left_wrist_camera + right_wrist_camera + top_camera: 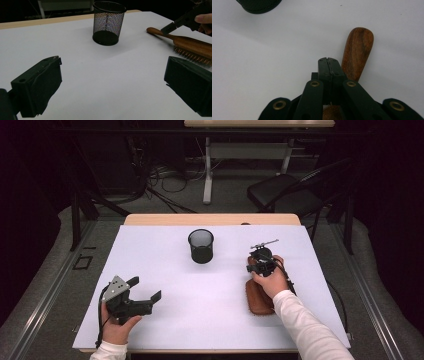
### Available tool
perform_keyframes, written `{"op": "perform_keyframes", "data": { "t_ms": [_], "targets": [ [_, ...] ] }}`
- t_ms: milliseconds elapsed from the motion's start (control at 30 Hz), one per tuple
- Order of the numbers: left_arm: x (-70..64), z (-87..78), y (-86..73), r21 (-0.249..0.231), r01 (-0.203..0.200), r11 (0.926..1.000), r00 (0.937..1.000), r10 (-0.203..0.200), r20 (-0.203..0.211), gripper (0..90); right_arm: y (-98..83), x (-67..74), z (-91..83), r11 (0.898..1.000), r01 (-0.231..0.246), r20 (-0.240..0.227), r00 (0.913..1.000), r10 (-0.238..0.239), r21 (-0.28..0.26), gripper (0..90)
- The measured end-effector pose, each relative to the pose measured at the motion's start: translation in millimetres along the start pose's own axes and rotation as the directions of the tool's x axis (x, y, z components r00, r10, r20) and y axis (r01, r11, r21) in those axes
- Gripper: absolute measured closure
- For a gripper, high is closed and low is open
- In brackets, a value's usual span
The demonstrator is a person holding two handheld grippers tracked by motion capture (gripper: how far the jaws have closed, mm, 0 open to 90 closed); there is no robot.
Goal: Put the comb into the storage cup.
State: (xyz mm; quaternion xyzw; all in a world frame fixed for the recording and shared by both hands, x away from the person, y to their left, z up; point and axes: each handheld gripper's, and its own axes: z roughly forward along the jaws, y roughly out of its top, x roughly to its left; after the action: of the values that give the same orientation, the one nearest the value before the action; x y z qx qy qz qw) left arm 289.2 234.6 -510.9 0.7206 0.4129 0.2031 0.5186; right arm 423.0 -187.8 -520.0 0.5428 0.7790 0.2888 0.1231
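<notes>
Nearest, we are resting the left gripper (pixel 148 292) with jaws spread and empty; farther, the right gripper (pixel 327 61) is sitting pinched shut, apparently gripping nothing, over the wooden brush (pixel 357 51) lying right of 1 mesh cup (pixel 201 246), so regrasping the handle comes next, we judge.

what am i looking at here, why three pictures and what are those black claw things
A person sits at a white table holding a hand-held gripper in each hand. The high view looks down from above; the other two pictures come from small cameras riding on each gripper.

On the table stand a black mesh cup and a wooden brush, lying bristles down.

The left gripper is open and holds nothing. The right gripper is over the brush handle with its jaws shut together beside the handle, not around it.
</notes>
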Motion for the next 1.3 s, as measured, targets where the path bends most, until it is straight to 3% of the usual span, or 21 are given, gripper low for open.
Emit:
{"op": "perform_keyframes", "data": {
  "t_ms": [733,1300],
  "targets": [
    [-0.3,0.2,-0.2,0.005,-0.001,1.0,1.0,0.001,0.002,1.3,-2.1,-5.8,5.3,0.999,-0.011,0.048,0.9988,0.009,0.044,90.0],
    [0.1,0.6,-0.6,0.006,0.0,1.0,1.0,0.0,0.002,1.3,-3.9,-23.2,0.1,0.997,-0.04,0.103,0.9941,0.033,0.064,90.0]
  ]
}}
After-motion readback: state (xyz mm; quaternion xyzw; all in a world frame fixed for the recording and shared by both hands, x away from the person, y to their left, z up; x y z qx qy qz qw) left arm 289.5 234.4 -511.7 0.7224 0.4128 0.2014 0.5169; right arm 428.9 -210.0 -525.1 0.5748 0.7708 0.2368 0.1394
